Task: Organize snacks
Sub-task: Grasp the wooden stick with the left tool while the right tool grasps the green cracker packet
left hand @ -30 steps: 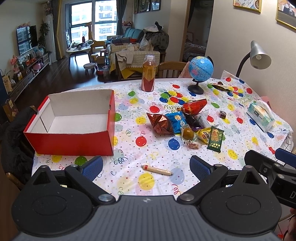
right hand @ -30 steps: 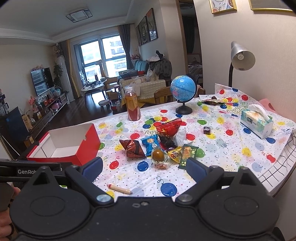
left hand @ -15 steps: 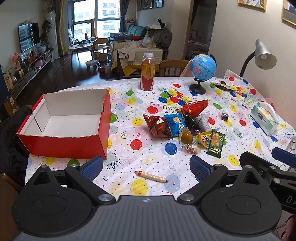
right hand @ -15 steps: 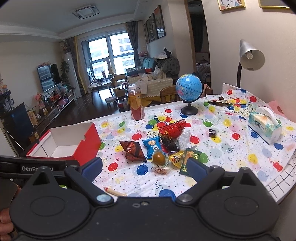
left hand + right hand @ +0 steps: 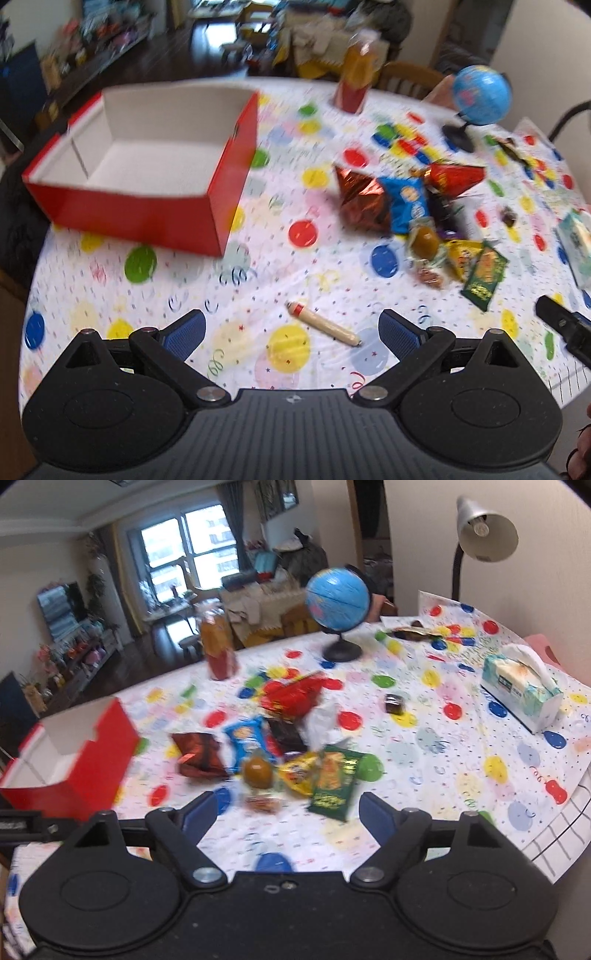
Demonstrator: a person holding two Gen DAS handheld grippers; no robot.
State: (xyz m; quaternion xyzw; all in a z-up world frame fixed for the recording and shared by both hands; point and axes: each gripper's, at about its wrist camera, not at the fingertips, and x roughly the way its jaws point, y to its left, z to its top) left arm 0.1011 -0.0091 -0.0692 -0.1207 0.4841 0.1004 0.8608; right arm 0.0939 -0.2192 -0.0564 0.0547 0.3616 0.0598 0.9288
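Globe (image 5: 338, 600) and bottle (image 5: 218, 648) (blurred) stand behind snacks (image 5: 291, 746).

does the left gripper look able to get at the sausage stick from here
Probably yes: the left gripper is open, and the sausage stick lies alone on the tablecloth just ahead between its jaws, with nothing over it.

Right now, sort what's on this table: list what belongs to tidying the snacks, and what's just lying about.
For the job:
open red cardboard box
pile of foil snack packets
green flat snack packet
tan wrapped sausage stick

Lying about:
blue desk globe
orange drink bottle
tissue pack
grey desk lamp
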